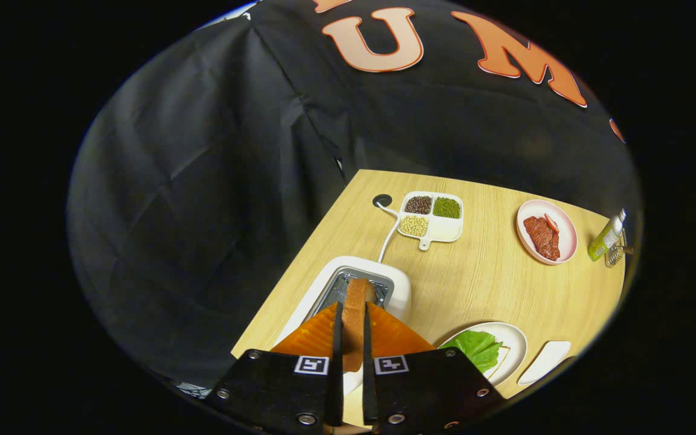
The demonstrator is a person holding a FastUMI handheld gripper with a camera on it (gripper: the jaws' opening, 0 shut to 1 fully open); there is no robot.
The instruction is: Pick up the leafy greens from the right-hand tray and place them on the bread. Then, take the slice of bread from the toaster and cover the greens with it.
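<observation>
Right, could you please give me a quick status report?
Gripper shut on bread slice, above the toaster. Greens already on bread on the plate. Nothing between slice and plate.

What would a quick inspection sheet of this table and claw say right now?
Surface: wooden table, tidy.
Job's things: bread slice pinched edge-on above the toaster slot; leafy greens already on bread on the white plate.
Clutter: divided dish of beans, pink plate of meat, green bottle, another white dish.
Claw: both fingers press on the bread slice.
Cables: white cord from toaster to table hole.
Surroundings: black cloth wall.
</observation>
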